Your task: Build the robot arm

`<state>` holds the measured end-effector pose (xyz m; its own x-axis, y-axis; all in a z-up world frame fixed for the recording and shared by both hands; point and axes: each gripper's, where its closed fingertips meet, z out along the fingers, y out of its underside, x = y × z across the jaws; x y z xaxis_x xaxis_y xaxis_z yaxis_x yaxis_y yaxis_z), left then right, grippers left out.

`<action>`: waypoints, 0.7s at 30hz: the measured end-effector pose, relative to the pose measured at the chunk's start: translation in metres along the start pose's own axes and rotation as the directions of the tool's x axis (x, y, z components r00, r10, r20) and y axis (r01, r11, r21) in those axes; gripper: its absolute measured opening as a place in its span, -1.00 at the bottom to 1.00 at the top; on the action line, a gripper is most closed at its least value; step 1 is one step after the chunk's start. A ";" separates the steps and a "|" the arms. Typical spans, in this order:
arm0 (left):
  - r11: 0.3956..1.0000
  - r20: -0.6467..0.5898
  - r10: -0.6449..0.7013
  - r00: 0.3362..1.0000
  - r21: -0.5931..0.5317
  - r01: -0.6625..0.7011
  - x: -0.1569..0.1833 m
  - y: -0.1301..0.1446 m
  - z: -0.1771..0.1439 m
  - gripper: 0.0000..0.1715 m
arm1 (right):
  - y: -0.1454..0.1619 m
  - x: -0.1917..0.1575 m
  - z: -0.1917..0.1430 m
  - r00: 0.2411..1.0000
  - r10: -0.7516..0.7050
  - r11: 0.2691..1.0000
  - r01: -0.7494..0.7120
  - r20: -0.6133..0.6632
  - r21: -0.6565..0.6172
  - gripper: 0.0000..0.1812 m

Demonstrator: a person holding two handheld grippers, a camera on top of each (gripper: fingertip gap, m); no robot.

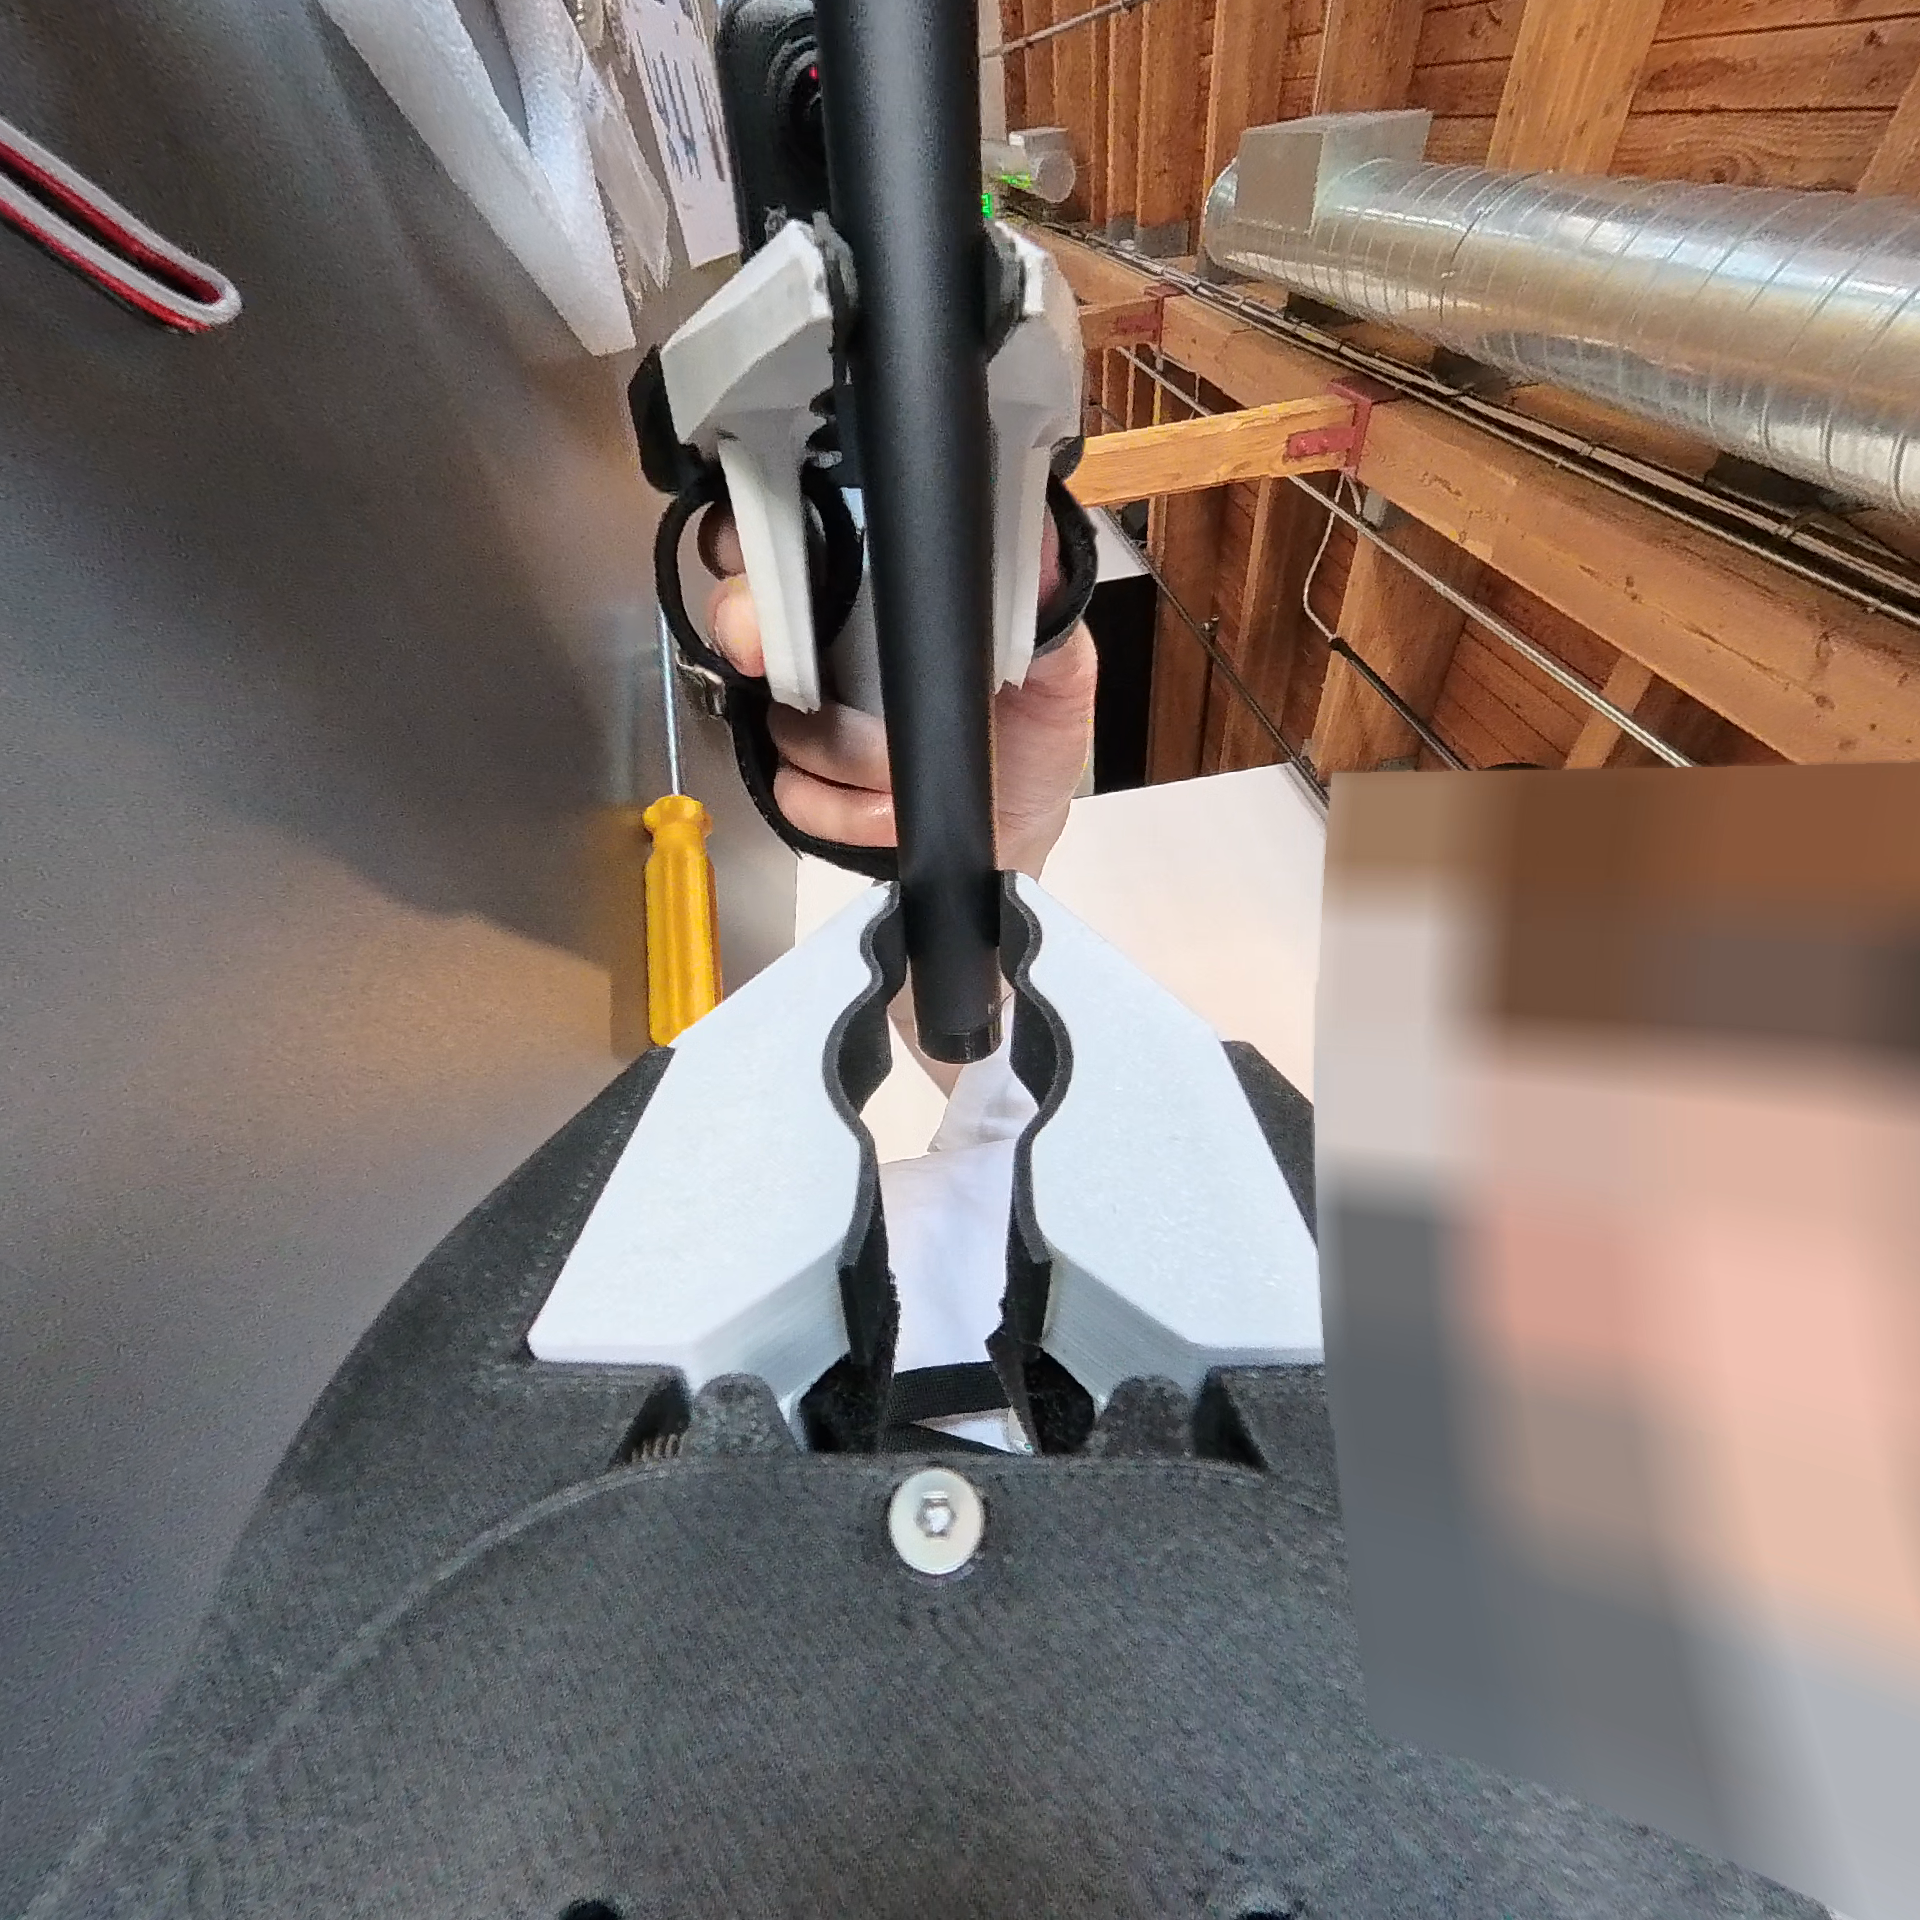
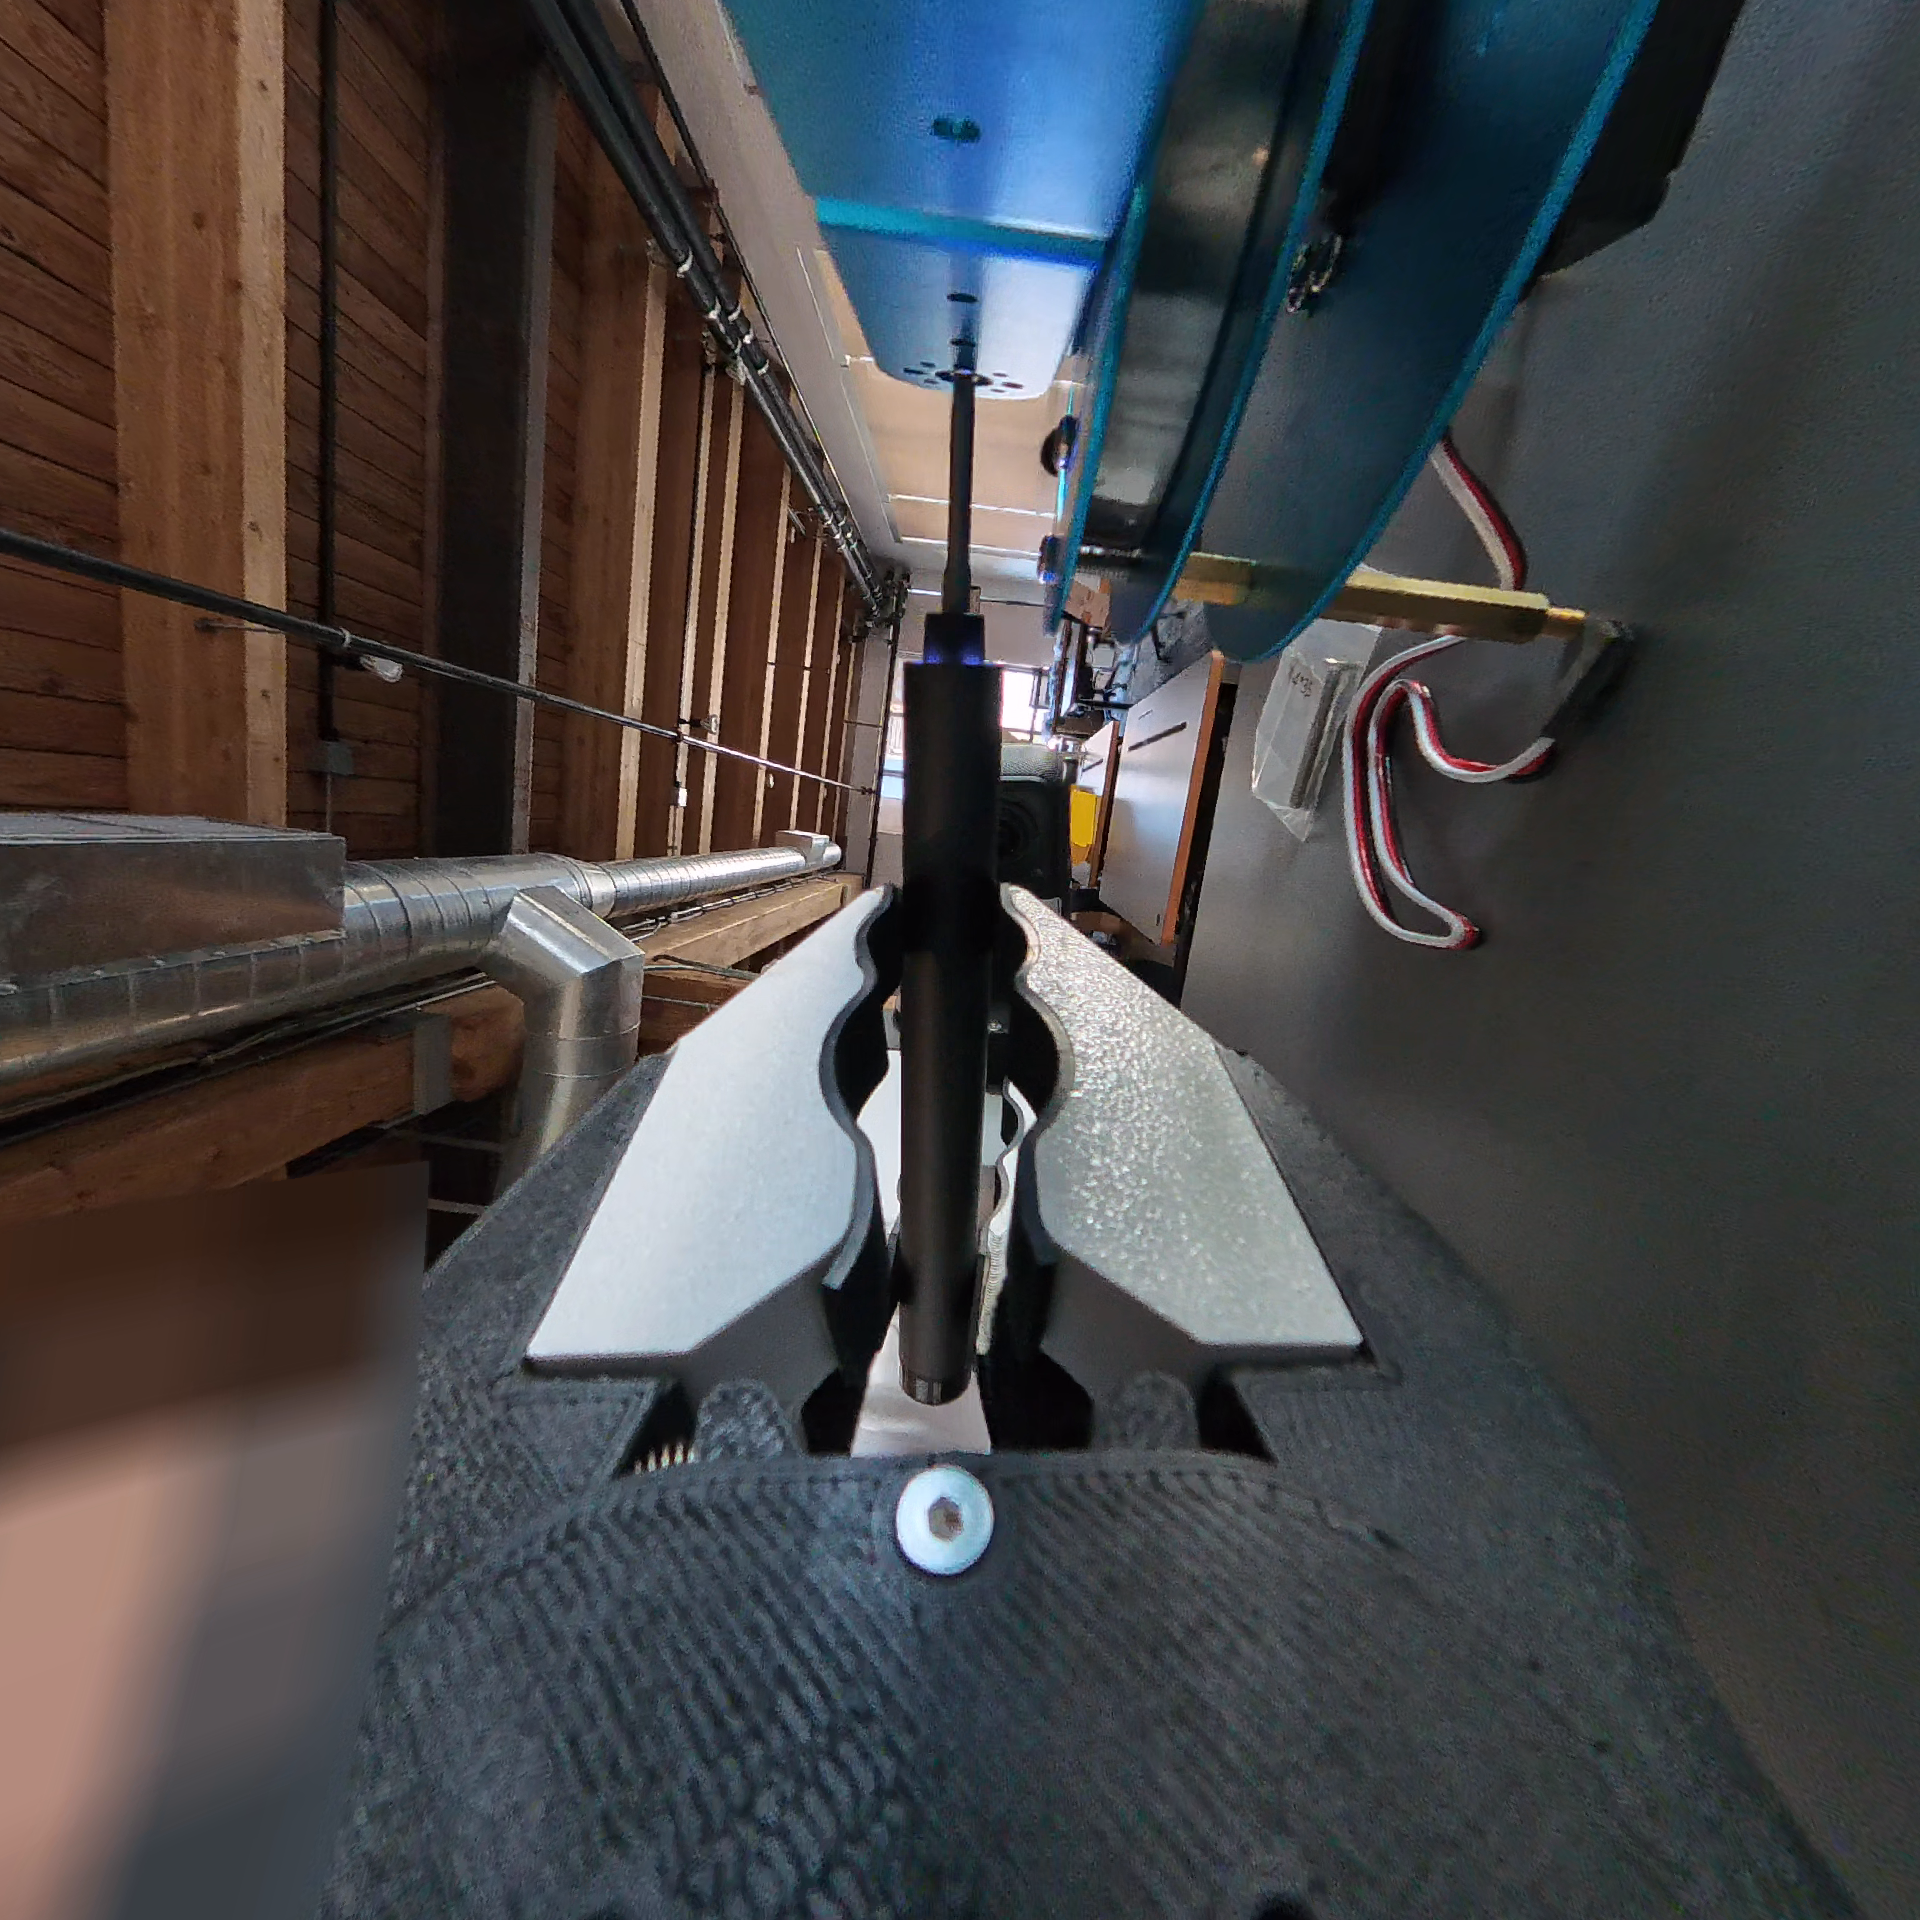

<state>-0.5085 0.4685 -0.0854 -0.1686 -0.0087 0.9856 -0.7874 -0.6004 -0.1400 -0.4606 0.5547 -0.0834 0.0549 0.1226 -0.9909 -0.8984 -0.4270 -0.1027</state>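
A long black cylindrical tool (image 1: 914, 520) is held by both grippers. My left gripper (image 1: 948, 904) is shut on it near its blunt lower end, with the black pads pressing both sides. Higher up the same tool, my right gripper (image 1: 914, 270) is shut around it, with a hand behind it. In the right wrist view my right gripper (image 2: 945, 914) clamps the tool's body (image 2: 943, 779). The tool's thin shaft (image 2: 964, 488) reaches a hole in a blue plate (image 2: 966, 239).
A yellow-handled screwdriver (image 1: 681, 914) lies on the grey surface (image 1: 260, 727). A red-and-white cable (image 2: 1392, 831), a small plastic bag (image 2: 1309, 738) and a brass standoff (image 2: 1351, 603) between curved blue plates sit beside the tool. A metal duct (image 1: 1558, 270) and wooden beams stand behind. The left gripper's tips are roughly 9 cm from the right gripper's.
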 end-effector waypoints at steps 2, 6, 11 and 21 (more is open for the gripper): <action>1.000 0.002 0.003 1.000 -0.001 -0.003 0.000 0.000 -0.001 -0.82 | 0.000 -0.001 0.000 1.000 0.009 1.000 -0.009 0.009 0.003 -0.83; 1.000 0.001 0.000 1.000 0.007 0.000 -0.001 -0.002 -0.003 -0.82 | -0.002 -0.005 0.002 1.000 0.021 1.000 -0.021 0.023 0.010 -0.69; 1.000 -0.006 0.002 1.000 0.000 -0.002 0.001 -0.003 -0.003 -0.82 | -0.001 0.000 0.003 1.000 0.006 1.000 -0.006 -0.031 0.002 -0.83; 1.000 -0.016 -0.005 1.000 -0.001 0.005 0.000 -0.003 -0.004 -0.82 | -0.002 0.001 0.003 0.999 0.001 1.000 -0.001 -0.039 0.003 -0.83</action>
<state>-0.5081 0.4734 -0.0849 -0.1741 0.0069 0.9847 -0.7888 -0.5996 -0.1353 -0.4605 0.5584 -0.0835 0.0707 0.0868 -0.9937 -0.8996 -0.4248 -0.1011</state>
